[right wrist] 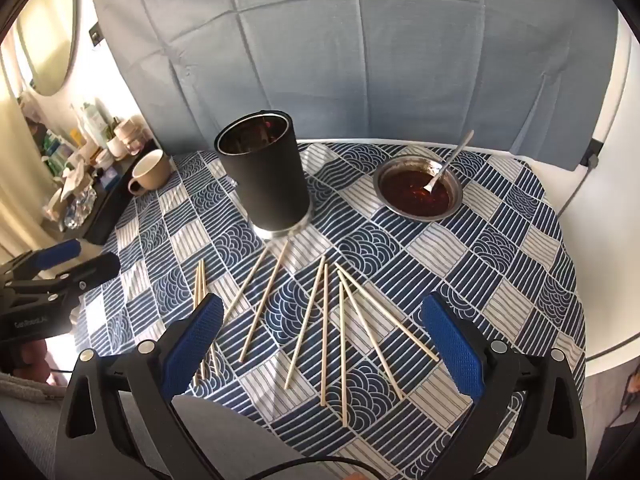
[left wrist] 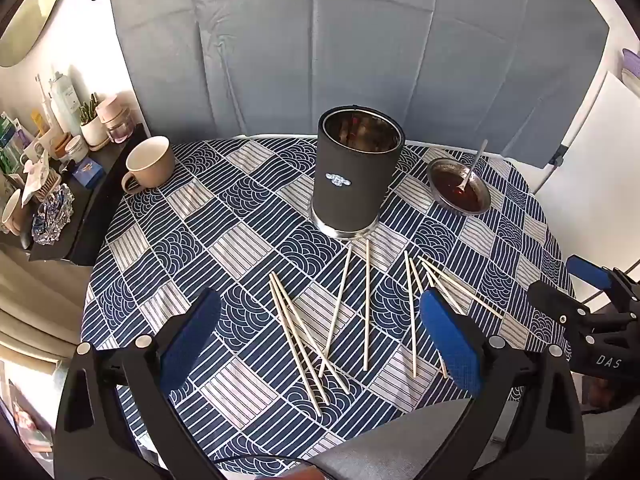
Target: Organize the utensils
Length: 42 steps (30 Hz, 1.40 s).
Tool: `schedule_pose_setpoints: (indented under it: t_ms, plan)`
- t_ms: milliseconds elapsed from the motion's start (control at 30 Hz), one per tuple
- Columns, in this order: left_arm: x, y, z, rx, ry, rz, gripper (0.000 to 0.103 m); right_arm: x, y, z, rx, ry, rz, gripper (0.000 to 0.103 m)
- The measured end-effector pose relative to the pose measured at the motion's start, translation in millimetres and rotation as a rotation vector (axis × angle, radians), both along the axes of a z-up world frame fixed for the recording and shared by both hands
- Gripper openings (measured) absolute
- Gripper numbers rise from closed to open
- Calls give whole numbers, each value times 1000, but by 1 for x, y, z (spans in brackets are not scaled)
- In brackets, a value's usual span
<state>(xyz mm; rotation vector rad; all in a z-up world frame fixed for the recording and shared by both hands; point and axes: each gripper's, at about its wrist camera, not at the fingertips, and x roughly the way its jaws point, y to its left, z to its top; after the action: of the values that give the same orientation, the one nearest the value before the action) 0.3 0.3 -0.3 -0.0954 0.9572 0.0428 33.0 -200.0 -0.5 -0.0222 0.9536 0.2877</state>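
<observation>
Several pale wooden chopsticks [left wrist: 367,304] lie scattered on the blue-and-white patterned tablecloth [left wrist: 240,216] in front of a tall black cylindrical holder [left wrist: 356,184] with a metal rim. The right wrist view shows the same chopsticks [right wrist: 324,332] and holder [right wrist: 266,182]. My left gripper [left wrist: 320,324] is open and empty, hovering above the near chopsticks. My right gripper [right wrist: 322,328] is open and empty above the chopsticks on the right; it also shows at the edge of the left wrist view [left wrist: 576,284].
A beige mug [left wrist: 150,164] stands at the back left. A metal bowl of dark red sauce [left wrist: 458,186] with a spoon [left wrist: 474,164] sits at the back right. A cluttered black shelf [left wrist: 60,184] borders the left edge. A grey-blue cushion [left wrist: 340,40] rises behind.
</observation>
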Motion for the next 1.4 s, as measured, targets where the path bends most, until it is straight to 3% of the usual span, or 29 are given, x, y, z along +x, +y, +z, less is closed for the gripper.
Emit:
schedule_pose_setpoints:
  t_ms: [1400]
  plan:
    - [-2, -3, -5, 1, 4, -1, 97, 1, 1, 1, -5, 0, 5, 95]
